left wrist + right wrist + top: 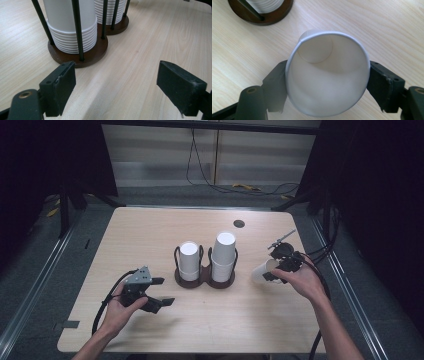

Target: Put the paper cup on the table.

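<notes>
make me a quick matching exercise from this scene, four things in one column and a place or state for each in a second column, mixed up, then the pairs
Things:
1. single paper cup
2. left gripper
3. taller cup stack
4. cup holder

Places or states:
A. jaws wide apart, nothing between them
B. dark brown base with thin black rods, mid-table
C. between the jaws of the right gripper, mouth toward the camera
D. in the right-hand ring of the holder in the high view

Pairs: 1-C, 2-A, 3-D, 4-B
</notes>
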The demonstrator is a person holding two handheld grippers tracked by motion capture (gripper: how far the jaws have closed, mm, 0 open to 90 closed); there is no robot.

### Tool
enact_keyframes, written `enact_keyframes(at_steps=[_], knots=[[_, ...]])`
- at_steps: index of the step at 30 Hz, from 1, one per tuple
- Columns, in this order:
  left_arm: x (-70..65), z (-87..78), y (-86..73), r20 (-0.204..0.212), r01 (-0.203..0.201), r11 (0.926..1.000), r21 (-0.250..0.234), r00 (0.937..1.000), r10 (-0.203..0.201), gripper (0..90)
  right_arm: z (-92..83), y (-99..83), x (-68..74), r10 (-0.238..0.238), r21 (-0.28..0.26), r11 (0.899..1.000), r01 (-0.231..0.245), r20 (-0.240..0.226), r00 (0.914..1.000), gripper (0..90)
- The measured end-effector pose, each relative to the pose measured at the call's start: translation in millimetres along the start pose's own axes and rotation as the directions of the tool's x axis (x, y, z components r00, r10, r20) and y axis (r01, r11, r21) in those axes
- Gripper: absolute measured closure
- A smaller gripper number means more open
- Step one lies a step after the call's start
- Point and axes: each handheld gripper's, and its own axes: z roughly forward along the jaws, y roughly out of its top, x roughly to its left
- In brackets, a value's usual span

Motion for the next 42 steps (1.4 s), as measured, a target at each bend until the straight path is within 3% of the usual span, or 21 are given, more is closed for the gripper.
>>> enact_keyframes(at_steps=[4, 10, 16, 23, 29, 32, 36, 42], knots=[[-1.1, 0.8, 0.2, 0.006, -0.014, 0.9999, 0.008, 0.9999, 0.014, 15.8, 4.5, 8.3, -0.2, -0.021, 0.047, 0.999, 0.019, 0.030, 0.9993, 24.3], [-1.0, 1.5, -0.1, 0.004, -0.012, 0.9999, 0.009, 0.9999, 0.012, 15.8, 14.1, 21.0, -0.5, -0.032, 0.110, 0.993, 0.028, 0.038, 0.9987, 23.2], [0.0, 1.4, -0.5, 0.002, -0.009, 0.9999, 0.008, 1.0000, 0.009, 15.7, 20.4, 34.5, -0.5, -0.045, 0.129, 0.991, 0.037, 0.056, 0.9974, 22.7], [-0.3, 1.7, -0.6, 0.016, 0.004, 1.0000, 0.000, 0.9999, -0.004, 15.8, 27.4, 40.1, -4.0, 0.003, 0.090, 0.996, -0.008, 0.049, 0.9988, 19.4], [-0.4, 2.5, -0.2, 0.017, 0.001, 1.0000, 0.006, 0.9999, -0.001, 15.7, 32.9, 43.1, -1.6, 0.012, 0.055, 0.998, -0.014, 0.045, 0.9989, 18.2], [0.8, 1.5, -0.3, 0.043, 0.026, 0.9996, -0.013, 0.9987, -0.026, 15.8, 34.1, 43.0, -1.2, 0.019, 0.046, 0.999, -0.021, 0.035, 0.9992, 17.9], [3.6, 0.8, -1.4, 0.002, 0.011, 0.9999, 0.006, 0.9999, -0.011, 15.8, 35.4, 40.9, -1.1, 0.032, 0.039, 0.999, -0.033, 0.013, 0.9994, 17.7], [3.2, 2.3, -2.5, 0.009, 0.019, 0.9998, 0.005, 0.9998, -0.019, 15.8, 40.1, 35.9, -2.2, 0.046, 0.027, 0.999, -0.046, 0.001, 0.9990, 17.1]])
